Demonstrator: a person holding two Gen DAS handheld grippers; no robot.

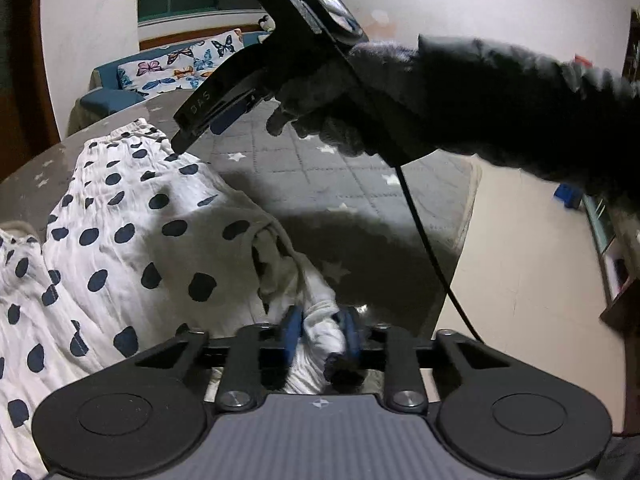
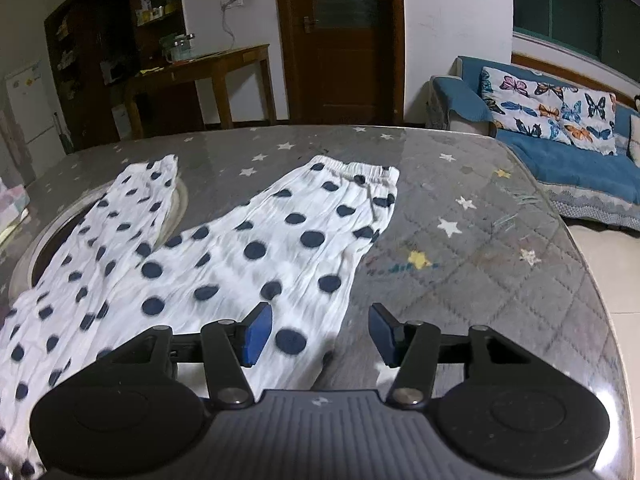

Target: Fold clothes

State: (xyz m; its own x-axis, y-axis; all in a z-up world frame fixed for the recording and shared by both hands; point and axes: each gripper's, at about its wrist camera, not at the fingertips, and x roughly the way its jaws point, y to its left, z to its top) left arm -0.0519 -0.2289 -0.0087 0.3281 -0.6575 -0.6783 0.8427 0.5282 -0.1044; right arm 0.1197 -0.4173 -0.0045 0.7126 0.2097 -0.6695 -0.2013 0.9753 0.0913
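Left gripper [image 1: 318, 338] pinching pants [image 1: 132, 240] hem; right gripper [image 2: 320, 334] open, over pants' edge, waistband [image 2: 356, 170] far ahead.

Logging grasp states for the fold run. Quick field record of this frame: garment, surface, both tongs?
garment: white polka-dot trousers, spread out, waistband at far end
surface: grey star-patterned table cover
left tongs: shut on a bunched fold of the trousers
right tongs: open, nothing between the pads, over the trousers' near edge
background: blue sofa with butterfly cushion
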